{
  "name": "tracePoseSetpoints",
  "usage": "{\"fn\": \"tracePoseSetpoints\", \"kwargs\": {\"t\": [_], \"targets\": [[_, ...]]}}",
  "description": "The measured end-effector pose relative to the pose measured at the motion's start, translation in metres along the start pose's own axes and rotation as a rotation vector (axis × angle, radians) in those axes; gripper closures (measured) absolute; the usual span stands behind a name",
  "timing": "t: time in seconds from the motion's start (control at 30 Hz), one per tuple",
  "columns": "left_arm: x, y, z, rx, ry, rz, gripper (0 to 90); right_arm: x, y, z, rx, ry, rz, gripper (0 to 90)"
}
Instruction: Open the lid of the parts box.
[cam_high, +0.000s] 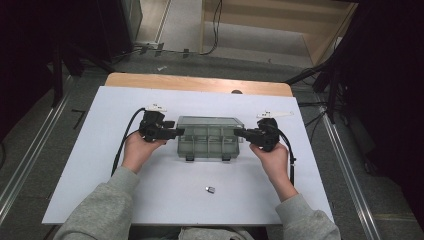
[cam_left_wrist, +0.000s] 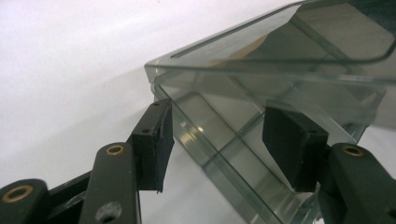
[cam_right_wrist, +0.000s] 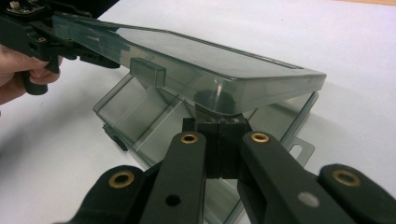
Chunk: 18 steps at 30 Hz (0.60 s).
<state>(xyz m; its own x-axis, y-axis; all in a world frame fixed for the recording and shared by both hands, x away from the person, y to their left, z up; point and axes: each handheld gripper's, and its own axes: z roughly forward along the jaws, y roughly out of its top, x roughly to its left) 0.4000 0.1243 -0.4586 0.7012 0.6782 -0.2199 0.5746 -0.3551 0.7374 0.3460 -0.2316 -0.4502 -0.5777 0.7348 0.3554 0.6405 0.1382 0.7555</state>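
A clear smoky compartment box (cam_high: 209, 137) lies in the middle of the white sheet, its lid (cam_right_wrist: 196, 60) lifted at a slant above the base (cam_right_wrist: 135, 116). My left gripper (cam_high: 179, 132) is at the box's left end. Its jaws (cam_left_wrist: 219, 135) stand open, straddling a corner of the base under the raised lid (cam_left_wrist: 299, 42), and the pads (cam_left_wrist: 152, 140) are clear of the plastic. My right gripper (cam_high: 238, 132) is at the right end. Its jaws (cam_right_wrist: 217, 123) are shut, tips tucked under the lid's edge with nothing visible between the pads.
A small metal piece (cam_high: 210, 189) lies on the white sheet (cam_high: 150, 200) nearer the person, below the box. The wooden table edge (cam_high: 200, 82) runs along the back. Dark stands and cables flank the table on both sides.
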Motion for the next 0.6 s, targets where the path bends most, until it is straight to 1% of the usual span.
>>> {"fn": "tracePoseSetpoints", "kwargs": {"t": [0.07,0.1,0.13,0.23,0.3,0.37,0.47,0.6], "targets": [[-0.0018,0.0004,-0.0004,-0.017,-0.006,0.009,47.3,-0.0002,-0.0002,-0.0006,-0.001,-0.001,0.001,87.6],[-0.0025,0.0005,-0.0011,-0.021,0.002,0.017,49.4,-0.0004,-0.0003,-0.0007,-0.004,-0.001,0.001,87.7],[-0.0026,0.0007,-0.0012,-0.028,0.009,0.019,51.8,-0.0005,-0.0005,-0.0009,-0.004,-0.002,0.001,87.7],[-0.0005,0.0017,-0.0023,-0.043,0.005,0.019,55.8,-0.0005,-0.001,-0.0017,-0.003,-0.005,0.002,87.6],[-0.0007,0.002,-0.0022,-0.045,0.003,0.023,57.1,-0.0005,-0.0014,-0.0022,-0.005,-0.008,-0.001,87.6],[-0.0019,0.0022,-0.0016,-0.05,0.013,0.032,57.7,-0.0007,-0.0021,-0.0027,-0.009,-0.009,-0.001,87.3],[-0.0016,0.0032,-0.0022,-0.051,0.018,0.039,58.5,-0.0013,-0.0038,-0.0031,-0.005,-0.008,0.006,85.0],[-0.0021,0.0043,-0.0023,-0.051,0.016,0.034,59.1,-0.0018,-0.0059,-0.0037,0.0,-0.013,0.006,85.0]]}}
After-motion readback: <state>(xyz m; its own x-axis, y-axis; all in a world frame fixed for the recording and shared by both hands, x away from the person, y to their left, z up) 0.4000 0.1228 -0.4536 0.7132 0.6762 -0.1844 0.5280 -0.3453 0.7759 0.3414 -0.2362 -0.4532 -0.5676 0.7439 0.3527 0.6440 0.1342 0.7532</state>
